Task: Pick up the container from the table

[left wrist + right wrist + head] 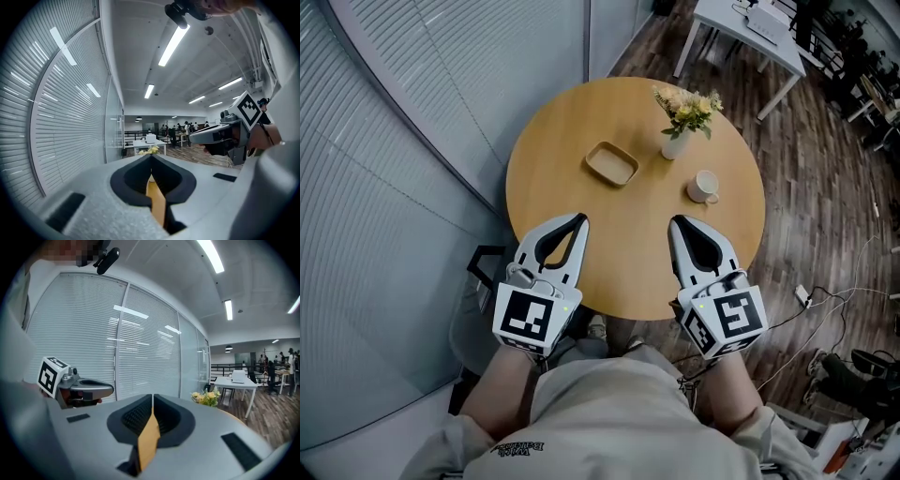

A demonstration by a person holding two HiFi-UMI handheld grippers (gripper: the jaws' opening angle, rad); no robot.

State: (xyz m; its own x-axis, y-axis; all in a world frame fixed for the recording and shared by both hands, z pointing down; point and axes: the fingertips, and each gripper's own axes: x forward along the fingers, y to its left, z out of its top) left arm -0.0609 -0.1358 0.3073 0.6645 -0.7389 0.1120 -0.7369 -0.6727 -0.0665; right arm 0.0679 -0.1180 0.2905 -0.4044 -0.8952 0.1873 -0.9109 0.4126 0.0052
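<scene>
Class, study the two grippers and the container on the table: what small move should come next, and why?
Probably open the left gripper: its jaws meet, empty, and the shallow container lies untouched just ahead, nearer it than the right gripper.

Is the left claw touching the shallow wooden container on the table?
Apart. The head view shows the left claw, shut, over the near part of the table, with a stretch of bare wood between its tips and the container.
</scene>
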